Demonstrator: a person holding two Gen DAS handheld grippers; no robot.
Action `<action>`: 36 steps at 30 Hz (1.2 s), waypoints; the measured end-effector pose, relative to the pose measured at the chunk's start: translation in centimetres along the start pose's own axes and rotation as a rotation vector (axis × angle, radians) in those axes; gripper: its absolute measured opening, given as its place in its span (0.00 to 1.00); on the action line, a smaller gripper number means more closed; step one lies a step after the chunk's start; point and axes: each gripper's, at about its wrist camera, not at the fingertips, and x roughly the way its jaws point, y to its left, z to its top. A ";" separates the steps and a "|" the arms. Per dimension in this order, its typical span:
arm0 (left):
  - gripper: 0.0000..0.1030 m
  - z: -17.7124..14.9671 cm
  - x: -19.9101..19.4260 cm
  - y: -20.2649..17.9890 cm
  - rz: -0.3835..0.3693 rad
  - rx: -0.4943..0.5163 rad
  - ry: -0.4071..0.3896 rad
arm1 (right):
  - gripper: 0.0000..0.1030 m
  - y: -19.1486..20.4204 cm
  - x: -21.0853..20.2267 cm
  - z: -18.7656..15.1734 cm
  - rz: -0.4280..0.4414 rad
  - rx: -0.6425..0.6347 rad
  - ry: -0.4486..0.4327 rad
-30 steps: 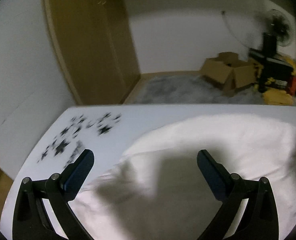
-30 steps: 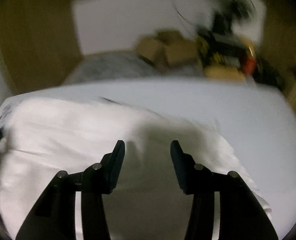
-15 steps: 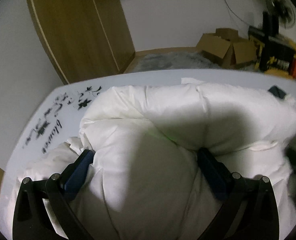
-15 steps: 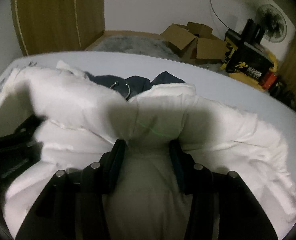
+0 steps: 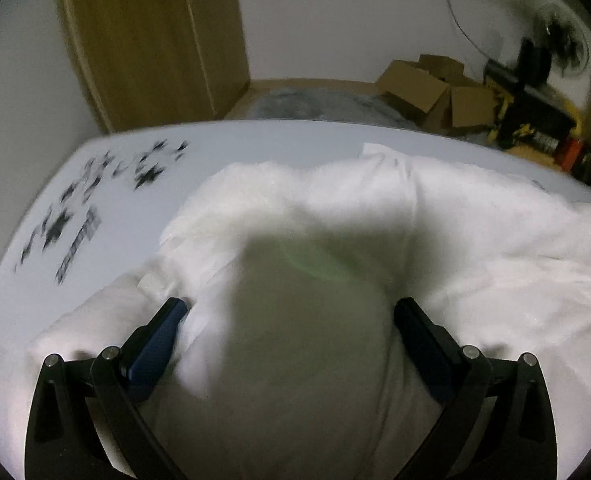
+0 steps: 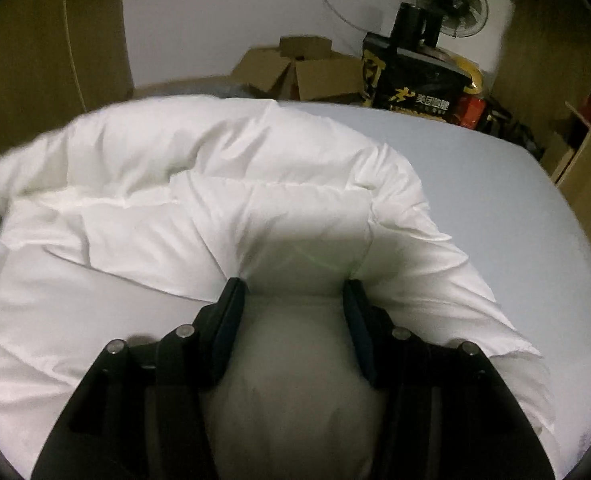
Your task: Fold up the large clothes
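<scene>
A large white puffy padded garment (image 5: 335,216) lies bunched on the pale blue bed (image 5: 223,148). It also fills the right wrist view (image 6: 199,184). My left gripper (image 5: 291,308) has its jaws wide apart with a thick fold of the garment bulging between them. My right gripper (image 6: 293,284) has its jaws narrower, pressed on both sides of a thick fold of the same garment. The cloth between each pair of jaws is in shadow.
Black printed marks (image 5: 95,196) lie on the sheet at the left. Beyond the bed stand a wooden wardrobe (image 5: 147,40), cardboard boxes (image 6: 303,68), a black and yellow box (image 6: 411,84) and a fan (image 6: 455,0). The bed's right side (image 6: 495,184) is bare sheet.
The garment's folded top has come over: the dark inner lining seen half a second ago is covered by white cloth. Both grippers have kept their openings, with folds between the jaws.
</scene>
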 end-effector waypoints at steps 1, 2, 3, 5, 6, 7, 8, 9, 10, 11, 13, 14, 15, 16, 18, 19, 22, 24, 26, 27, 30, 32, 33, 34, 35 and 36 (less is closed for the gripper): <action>1.00 -0.9 -2.7 1.3 -0.044 -0.051 -0.035 | 0.39 -0.3 -1.6 0.2 0.063 0.049 -0.008; 1.00 -1.8 -4.9 2.3 -0.070 -0.078 -0.056 | 0.17 -0.3 -3.7 0.4 0.176 0.100 -0.053; 1.00 -3.1 -7.4 3.4 -0.091 -0.100 -0.070 | 0.09 0.6 -6.0 1.0 0.252 0.110 -0.097; 1.00 -5.5 -10.9 5.0 -0.151 -0.115 -0.048 | 0.06 3.8 -8.4 2.3 0.332 0.055 -0.100; 1.00 -7.0 -12.6 5.8 -0.199 -0.121 -0.030 | 0.06 5.8 -8.9 3.2 0.358 0.033 -0.083; 1.00 -7.8 -13.5 6.3 -0.220 -0.125 -0.021 | 0.06 7.5 -9.1 3.9 0.359 0.025 -0.082; 1.00 -9.2 -14.8 7.2 -0.238 -0.133 -0.008 | 0.06 8.9 -8.9 4.8 0.353 0.021 -0.093; 1.00 -10.7 -15.9 8.2 -0.246 -0.144 0.005 | 0.06 10.3 -8.1 5.5 0.328 0.017 -0.100; 1.00 -12.1 -16.9 9.1 -0.255 -0.152 0.023 | 0.06 11.4 -6.8 5.6 0.296 0.021 -0.071; 1.00 -13.0 -17.4 9.6 -0.262 -0.160 0.040 | 0.06 12.3 -4.1 5.5 0.274 0.020 0.019; 1.00 -14.8 -18.3 11.8 -0.256 -0.198 0.071 | 0.05 13.8 1.0 4.1 0.279 -0.006 0.155; 1.00 -15.1 -18.7 13.0 -0.261 -0.218 0.070 | 0.04 14.4 2.4 3.7 0.265 -0.027 0.192; 1.00 -15.7 -19.2 14.2 -0.266 -0.242 0.063 | 0.04 14.4 2.9 3.2 0.284 -0.017 0.198; 1.00 -16.3 -19.8 15.3 -0.263 -0.264 0.051 | 0.05 14.2 2.4 2.1 0.321 -0.007 0.154; 1.00 -16.9 -20.1 17.0 -0.246 -0.300 0.036 | 0.04 13.2 0.8 -1.4 0.378 0.020 0.049; 1.00 -17.0 -20.0 17.5 -0.244 -0.316 0.034 | 0.04 12.8 1.1 -3.6 0.386 0.043 0.052; 1.00 -16.9 -19.2 18.0 -0.285 -0.365 0.043 | 0.00 13.1 6.9 -10.0 0.412 0.089 0.123; 1.00 -16.7 -18.5 17.6 -0.311 -0.361 0.054 | 0.00 14.4 10.7 -11.5 0.390 0.039 0.117; 1.00 -16.9 -18.7 17.0 -0.336 -0.346 0.054 | 0.00 15.3 12.9 -12.2 0.386 0.009 0.155; 1.00 -17.2 -18.8 16.8 -0.344 -0.337 0.057 | 0.00 15.2 12.9 -12.8 0.399 0.028 0.152; 1.00 -18.1 -17.9 17.1 -0.323 -0.347 0.080 | 0.00 16.5 14.0 -16.8 0.386 -0.001 0.107; 1.00 -18.2 -16.5 17.6 -0.322 -0.389 0.130 | 0.00 18.7 18.6 -19.9 0.362 -0.048 0.153; 1.00 -18.2 -16.1 17.7 -0.340 -0.405 0.148 | 0.00 19.5 20.4 -20.9 0.338 -0.081 0.112; 1.00 -18.2 -16.2 17.7 -0.358 -0.411 0.149 | 0.00 20.1 21.5 -21.4 0.316 -0.100 0.104; 1.00 -18.3 -16.6 17.6 -0.373 -0.405 0.140 | 0.00 20.6 22.2 -21.9 0.296 -0.103 0.116; 1.00 -18.3 -17.1 17.6 -0.376 -0.385 0.121 | 0.01 20.7 22.7 -22.6 0.321 -0.067 0.125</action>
